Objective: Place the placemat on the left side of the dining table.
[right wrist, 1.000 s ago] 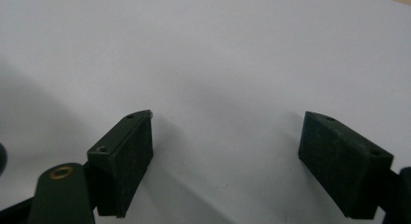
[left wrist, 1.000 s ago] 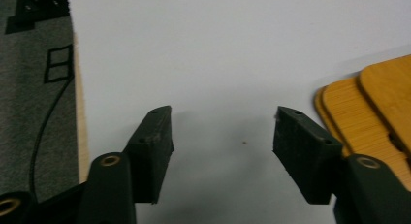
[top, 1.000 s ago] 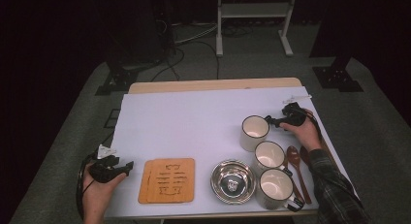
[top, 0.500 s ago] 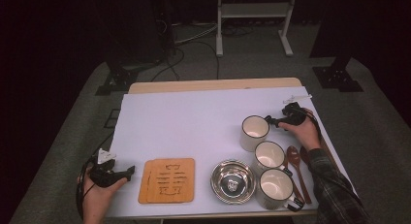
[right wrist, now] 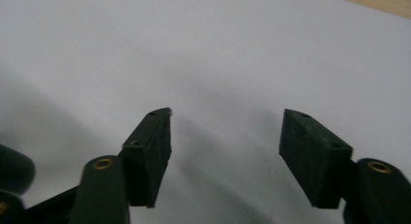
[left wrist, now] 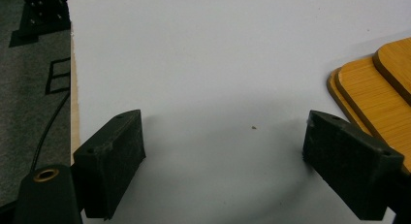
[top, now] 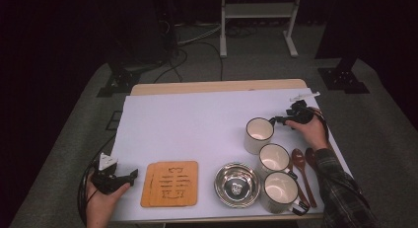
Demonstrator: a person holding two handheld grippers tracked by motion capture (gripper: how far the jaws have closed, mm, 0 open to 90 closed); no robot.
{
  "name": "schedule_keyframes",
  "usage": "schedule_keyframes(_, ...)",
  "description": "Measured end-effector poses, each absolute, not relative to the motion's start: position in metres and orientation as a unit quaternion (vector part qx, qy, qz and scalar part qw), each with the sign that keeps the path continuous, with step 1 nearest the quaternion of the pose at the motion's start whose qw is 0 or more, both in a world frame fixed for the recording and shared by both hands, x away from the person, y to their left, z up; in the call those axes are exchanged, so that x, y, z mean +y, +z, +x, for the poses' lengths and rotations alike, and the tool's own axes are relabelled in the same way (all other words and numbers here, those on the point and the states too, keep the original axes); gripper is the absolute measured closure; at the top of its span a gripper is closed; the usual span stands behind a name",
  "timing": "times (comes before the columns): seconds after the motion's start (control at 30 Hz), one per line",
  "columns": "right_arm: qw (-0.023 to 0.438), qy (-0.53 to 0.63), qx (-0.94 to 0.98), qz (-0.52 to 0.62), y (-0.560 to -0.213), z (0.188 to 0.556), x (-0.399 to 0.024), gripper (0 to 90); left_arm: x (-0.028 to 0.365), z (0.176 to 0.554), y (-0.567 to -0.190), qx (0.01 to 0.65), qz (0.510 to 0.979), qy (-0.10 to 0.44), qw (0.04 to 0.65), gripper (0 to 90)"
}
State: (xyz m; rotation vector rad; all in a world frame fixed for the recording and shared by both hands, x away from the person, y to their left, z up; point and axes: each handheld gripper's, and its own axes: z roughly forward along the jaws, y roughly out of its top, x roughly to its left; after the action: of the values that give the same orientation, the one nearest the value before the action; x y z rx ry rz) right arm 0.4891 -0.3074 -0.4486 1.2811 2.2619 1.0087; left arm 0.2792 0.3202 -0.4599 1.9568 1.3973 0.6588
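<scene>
White sheet (top: 197, 119) covers a wooden table (top: 217, 86), on which the work is laid out. The right gripper (top: 277, 120) is held level at the far mug (top: 260, 134), just beside its rim on the side away from the person. Whether the tips touch the mug's handle cannot be told from the high view. Its jaws have just been closing. In the right gripper view they are seen spread, with bare sheet and nothing else between them. The mug therefore lies off to one side of the jaws, not in their gap.

The left gripper (top: 132, 174) is held at the near left corner, and its jaws have just been opening. They are spread wide over bare sheet. The trivet (top: 170, 183), apparently two stacked boards, lies just outside one jaw, toward the table's middle. It lies flat and is nearly square, so no long axis is offered, and an edge would have to be taken.

The right hand is judged nearer to the mugs, the left to the trivet. Two more mugs (top: 273, 158), a steel bowl (top: 237, 184) and two spoons (top: 299, 173) are grouped at the near right. Grey carpet (top: 74, 139) and a metal frame (top: 259, 11) are seen beyond, in a dark room.
</scene>
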Motion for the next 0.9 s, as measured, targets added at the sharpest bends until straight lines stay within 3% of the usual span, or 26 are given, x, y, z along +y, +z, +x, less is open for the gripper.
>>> schedule_keyframes(0.5, 0.164, 0.355, 0.804, 0.447, -0.424, 0.475, -0.310, 71.8, 0.320, 0.280, -0.460, 0.532, 0.745, 0.250, 0.316, 13.1)
schedule_keyframes(0.67, 0.151, 0.356, 0.807, 0.447, -0.414, 0.467, -0.312, 88.9, 0.320, 0.279, -0.460, 0.532, 0.745, 0.250, 0.316, 13.2)
schedule_keyframes(0.9, 0.130, 0.360, 0.810, 0.444, -0.408, 0.461, -0.316, 89.5, 0.320, 0.279, -0.460, 0.532, 0.745, 0.250, 0.316, 13.2)
